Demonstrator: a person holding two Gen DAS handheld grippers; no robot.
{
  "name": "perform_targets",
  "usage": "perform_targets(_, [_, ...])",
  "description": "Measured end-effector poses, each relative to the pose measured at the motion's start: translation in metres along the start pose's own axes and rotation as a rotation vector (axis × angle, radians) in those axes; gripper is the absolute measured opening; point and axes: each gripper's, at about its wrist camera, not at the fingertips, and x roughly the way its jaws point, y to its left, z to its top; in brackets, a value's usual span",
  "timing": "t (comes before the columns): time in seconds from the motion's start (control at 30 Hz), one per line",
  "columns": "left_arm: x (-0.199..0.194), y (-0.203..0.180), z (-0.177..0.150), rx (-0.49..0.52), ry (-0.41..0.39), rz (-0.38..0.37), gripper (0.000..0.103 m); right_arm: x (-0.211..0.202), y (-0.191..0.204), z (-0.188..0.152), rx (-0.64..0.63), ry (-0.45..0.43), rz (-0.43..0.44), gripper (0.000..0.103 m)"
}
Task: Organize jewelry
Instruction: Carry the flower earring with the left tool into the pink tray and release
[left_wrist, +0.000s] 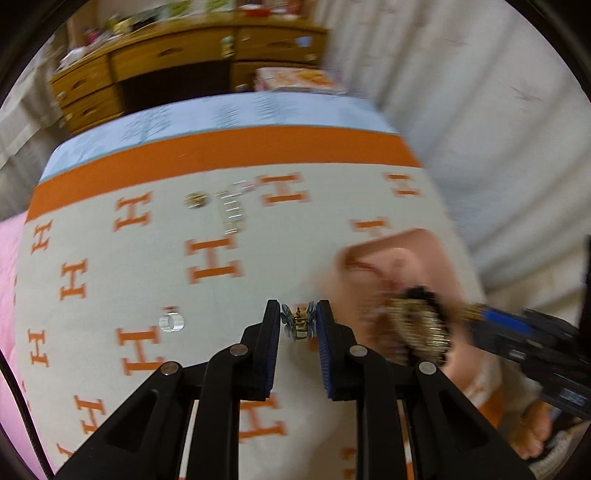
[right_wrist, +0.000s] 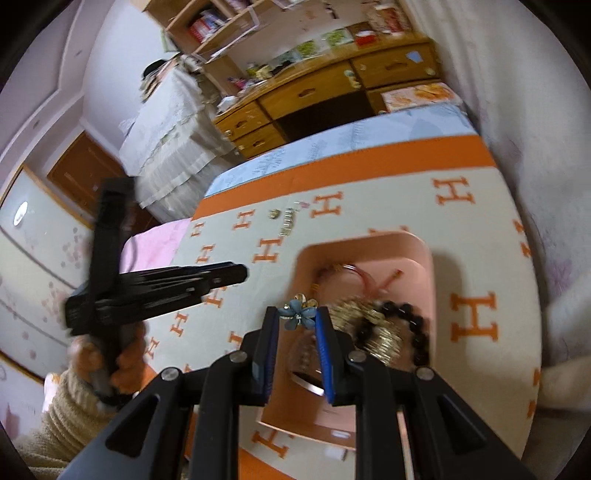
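Note:
My left gripper (left_wrist: 297, 325) is shut on a small blue flower hair clip with a gold clasp (left_wrist: 297, 326), held above the H-patterned blanket. My right gripper (right_wrist: 297, 316) is shut on a blue flower ornament (right_wrist: 298, 314), held over the near left edge of the pink tray (right_wrist: 424, 258). The tray holds a gold chain bracelet (right_wrist: 373, 325), a black bead bracelet (right_wrist: 410, 314) and a red cord (right_wrist: 354, 271). In the left wrist view the tray (left_wrist: 428, 251) lies to the right, with the right gripper's body (left_wrist: 524, 332) over it.
On the blanket (left_wrist: 110, 280) lie a clear ring (left_wrist: 171, 322), a gold piece (left_wrist: 195, 199) and a silver chain (left_wrist: 232, 210). A wooden desk (left_wrist: 177, 59) stands beyond the bed. A white curtain (left_wrist: 480, 110) hangs at the right.

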Motion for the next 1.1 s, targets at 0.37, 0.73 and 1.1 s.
perform_targets(0.37, [0.002,-0.054,0.012,0.090,-0.030,0.005,0.039,0.003,-0.024,0.021,0.072,-0.052,-0.119,0.022])
perform_targets(0.73, [-0.024,-0.021,-0.006,0.044,-0.160,0.058,0.066,0.012,-0.020,0.011,0.052,-0.042,-0.123,0.031])
perform_targets(1.1, [-0.044,0.054,-0.069,-0.073,-0.191,0.131,0.066,0.015,0.004,-0.005,-0.050,0.003,-0.145,0.031])
